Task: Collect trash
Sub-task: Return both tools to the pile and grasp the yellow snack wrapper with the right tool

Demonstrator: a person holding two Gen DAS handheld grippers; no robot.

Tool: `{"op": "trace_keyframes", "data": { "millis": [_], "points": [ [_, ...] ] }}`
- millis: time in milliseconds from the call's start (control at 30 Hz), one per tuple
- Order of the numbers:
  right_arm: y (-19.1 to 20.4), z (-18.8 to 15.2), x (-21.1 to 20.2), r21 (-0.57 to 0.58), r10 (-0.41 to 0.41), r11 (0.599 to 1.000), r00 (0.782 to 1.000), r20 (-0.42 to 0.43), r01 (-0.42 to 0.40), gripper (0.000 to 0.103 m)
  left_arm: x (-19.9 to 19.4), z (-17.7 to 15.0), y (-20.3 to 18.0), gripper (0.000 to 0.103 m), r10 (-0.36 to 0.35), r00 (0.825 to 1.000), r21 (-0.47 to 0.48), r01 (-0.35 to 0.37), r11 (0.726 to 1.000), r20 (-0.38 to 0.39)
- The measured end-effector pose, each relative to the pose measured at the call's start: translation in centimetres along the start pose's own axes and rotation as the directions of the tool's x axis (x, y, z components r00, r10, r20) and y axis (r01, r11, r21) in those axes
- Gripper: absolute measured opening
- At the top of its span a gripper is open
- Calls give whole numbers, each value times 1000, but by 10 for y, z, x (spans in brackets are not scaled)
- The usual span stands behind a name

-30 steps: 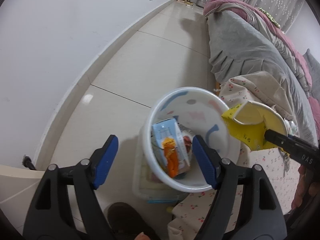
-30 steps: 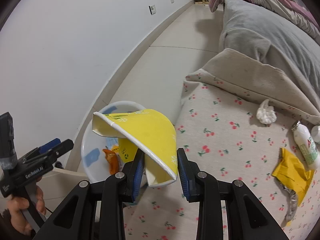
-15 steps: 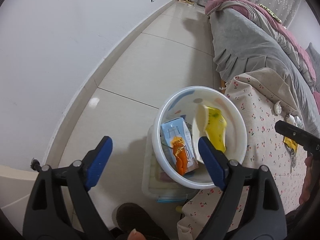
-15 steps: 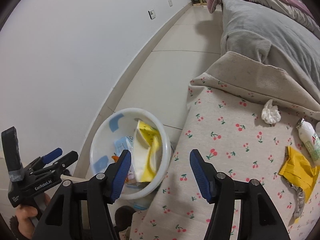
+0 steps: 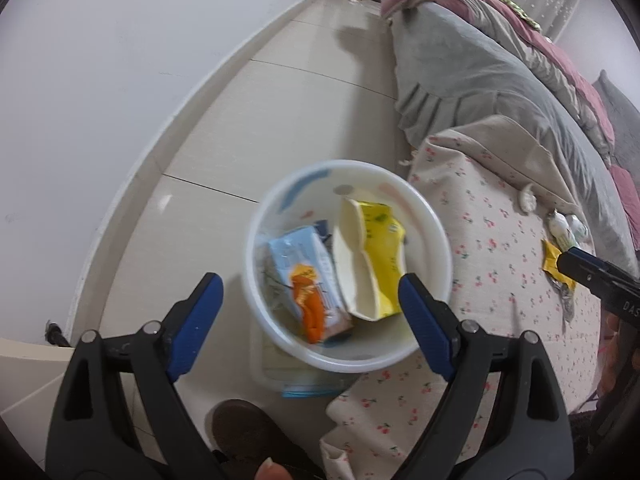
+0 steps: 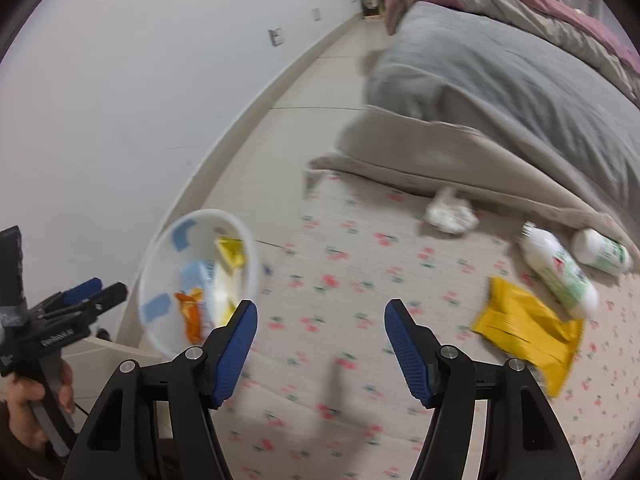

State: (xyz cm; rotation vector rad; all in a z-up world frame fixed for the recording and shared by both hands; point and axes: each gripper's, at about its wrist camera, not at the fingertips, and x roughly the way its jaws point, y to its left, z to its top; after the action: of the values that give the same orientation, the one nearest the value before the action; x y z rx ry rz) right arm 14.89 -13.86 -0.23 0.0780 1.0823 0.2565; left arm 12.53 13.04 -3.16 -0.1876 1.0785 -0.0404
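We see our right gripper opening over the cherry-print sheet, nothing between its jaws, our left gripper opening, empty, above the white bin, crushed yellow carton inside, long axis steeply upright, open end up.

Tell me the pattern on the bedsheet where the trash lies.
Small red cherries on a pale bedsheet; sharpest in the left wrist view.
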Motion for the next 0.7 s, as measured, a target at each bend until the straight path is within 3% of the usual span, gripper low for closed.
{"op": "trace_keyframes", "data": {
  "millis": [467,700],
  "points": [
    [-110,-24,-11,127,-151,979,987,-60,158,75,5,-2,-45,95,-32,999,56,34,998,-27],
    [-144,-30,-3,88,-220,969,966,-134,233,82,12,-3,-53,95,-28,999,63,31,998,-46]
  ]
}}
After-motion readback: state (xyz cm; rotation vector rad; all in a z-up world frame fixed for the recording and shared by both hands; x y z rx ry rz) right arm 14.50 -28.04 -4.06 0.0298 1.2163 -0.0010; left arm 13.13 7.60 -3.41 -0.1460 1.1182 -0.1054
